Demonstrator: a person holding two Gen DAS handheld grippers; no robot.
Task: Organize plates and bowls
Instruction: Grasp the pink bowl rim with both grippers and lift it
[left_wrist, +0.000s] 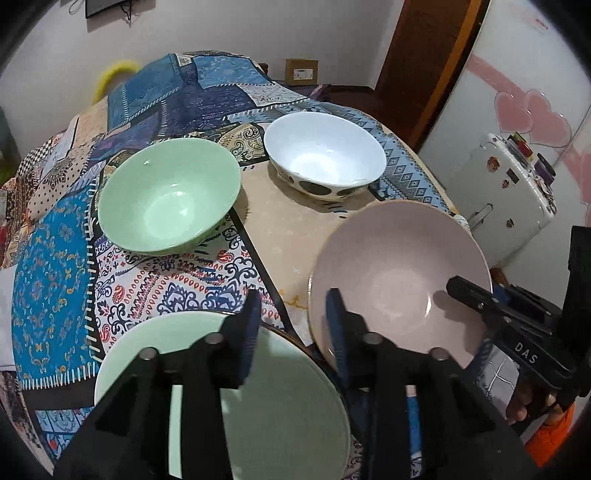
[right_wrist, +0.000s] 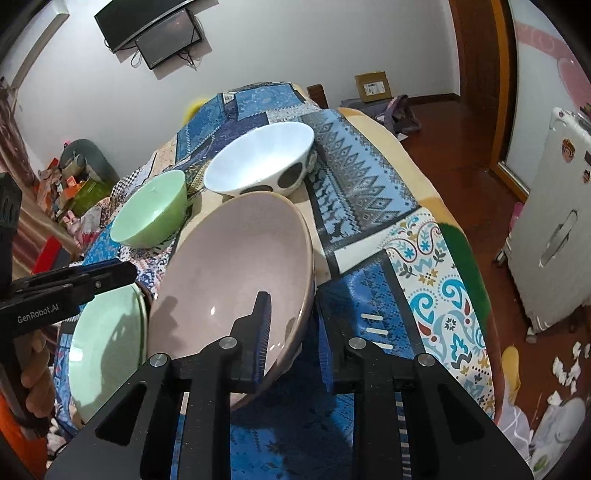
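Right tool grips the pink bowl: we see one finger inside the near rim, the other outside, clamped on the wall. We see the bowl tilted, its near side raised, leaning toward the green plate. In the left wrist view the same pink bowl sits at right, with the right tool reaching in over its rim from the right.

Left tool has its fingers apart with nothing between them, and we see it above the near edge of the green plate, just beside the pink bowl.

We see the green bowl upright on the patterned cloth at far left, and the white bowl with dark spots upright at far right, well apart from each other. The pink bowl's far rim comes near the white bowl. The plate lies flat on the bench at the near side.

A white fridge stands to the right of the bench.
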